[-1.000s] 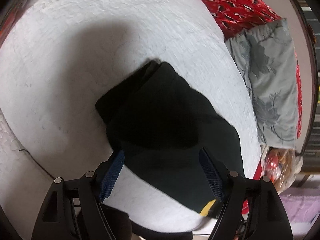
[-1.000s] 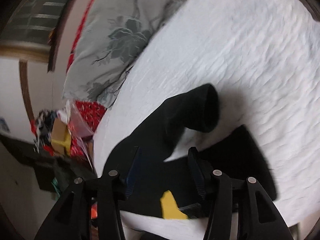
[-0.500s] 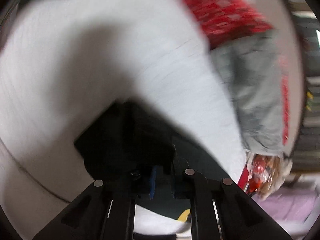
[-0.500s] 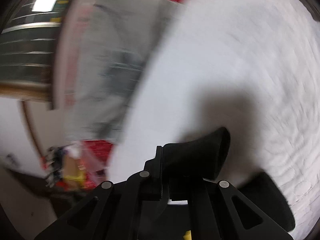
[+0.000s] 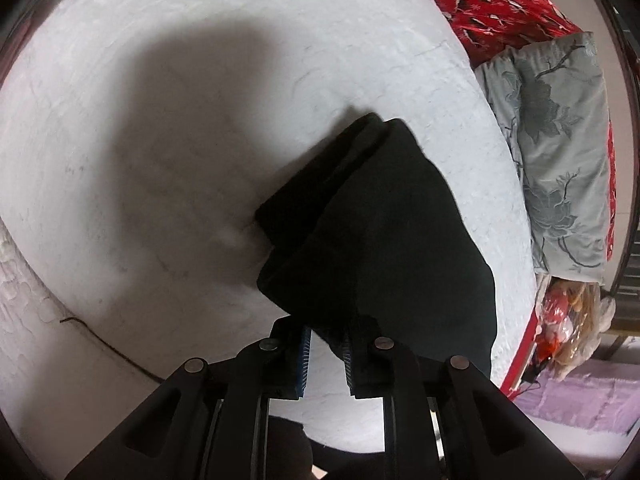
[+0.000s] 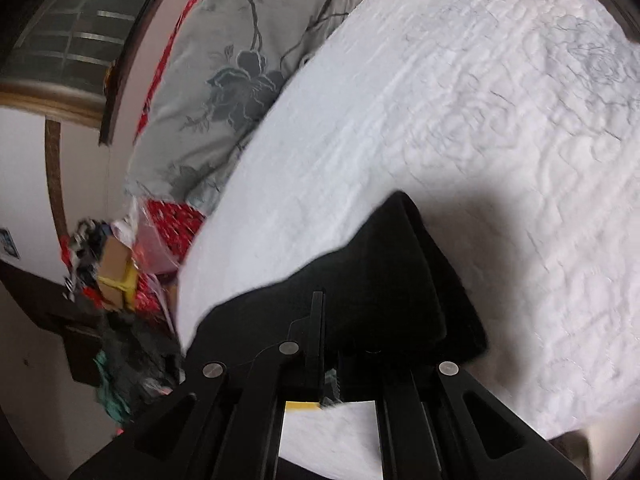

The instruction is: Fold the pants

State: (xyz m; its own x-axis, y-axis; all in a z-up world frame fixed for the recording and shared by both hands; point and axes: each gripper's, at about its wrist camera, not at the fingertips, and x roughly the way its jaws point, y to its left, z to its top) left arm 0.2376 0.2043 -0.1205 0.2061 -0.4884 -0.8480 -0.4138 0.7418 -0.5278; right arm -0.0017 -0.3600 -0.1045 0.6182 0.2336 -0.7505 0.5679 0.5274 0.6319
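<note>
The folded pants (image 5: 384, 232) lie on the quilted bedspread (image 5: 200, 120), just ahead of the left gripper (image 5: 326, 344) toward one o'clock. A floral pillow (image 5: 560, 168) sits at three o'clock from the pants, at the bed's edge, with a patterned blanket (image 5: 500, 4) behind it at one o'clock. In the right wrist view the pants (image 6: 380, 280) lie at twelve o'clock from the right gripper (image 6: 330, 360), the pillow (image 6: 240, 80) at eleven.

Black pants (image 5: 384, 232) on white bed (image 5: 168, 128)
</note>
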